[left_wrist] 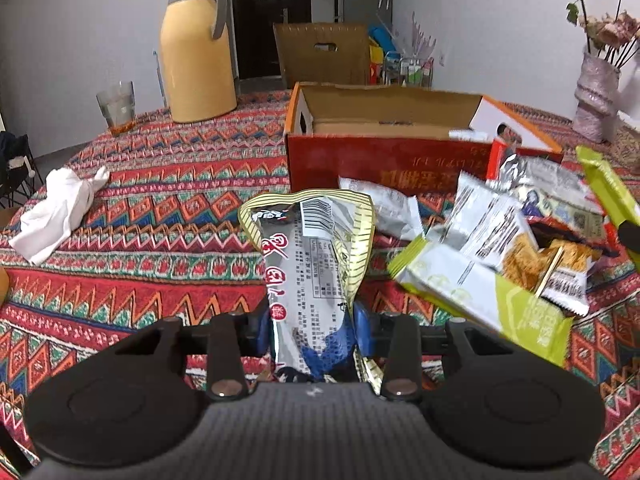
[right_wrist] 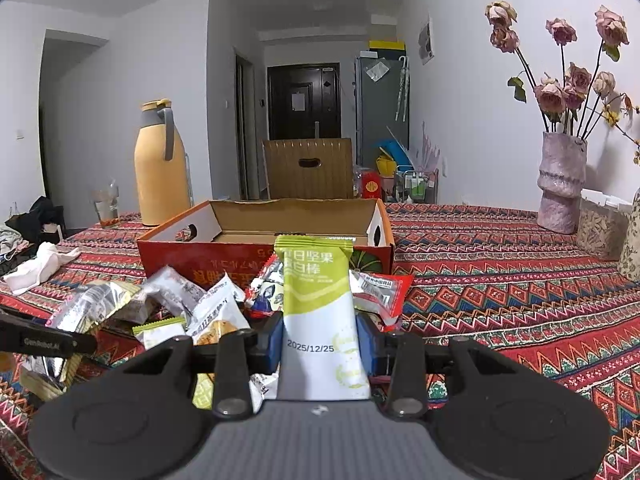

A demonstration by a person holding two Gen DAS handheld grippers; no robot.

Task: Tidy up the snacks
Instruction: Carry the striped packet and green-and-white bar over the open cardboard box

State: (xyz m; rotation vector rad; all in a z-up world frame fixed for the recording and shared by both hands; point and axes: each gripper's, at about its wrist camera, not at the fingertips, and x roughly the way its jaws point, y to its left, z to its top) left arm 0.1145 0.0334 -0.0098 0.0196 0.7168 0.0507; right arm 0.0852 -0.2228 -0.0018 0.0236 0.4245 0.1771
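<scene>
My left gripper [left_wrist: 311, 330] is shut on a silver snack packet [left_wrist: 316, 248] with a yellow striped edge, which stands up between the blue pads above the patterned tablecloth. My right gripper [right_wrist: 320, 346] is shut on a green and white protein bar [right_wrist: 320, 296], held upright. An open red cardboard box [left_wrist: 384, 160] lies straight ahead of both grippers; in the right wrist view the red cardboard box [right_wrist: 192, 258] sits just behind the bar. A pile of loose snack packets [left_wrist: 516, 232] lies in front of the box, and the pile of loose packets [right_wrist: 180, 304] shows left of the bar.
A yellow thermos jug [left_wrist: 196, 52] and a glass [left_wrist: 117, 108] stand at the back left. A crumpled white cloth [left_wrist: 56, 212] lies on the left. A pink vase of dried roses [right_wrist: 560, 184] stands at the back right, with a container [right_wrist: 600, 224] beside it.
</scene>
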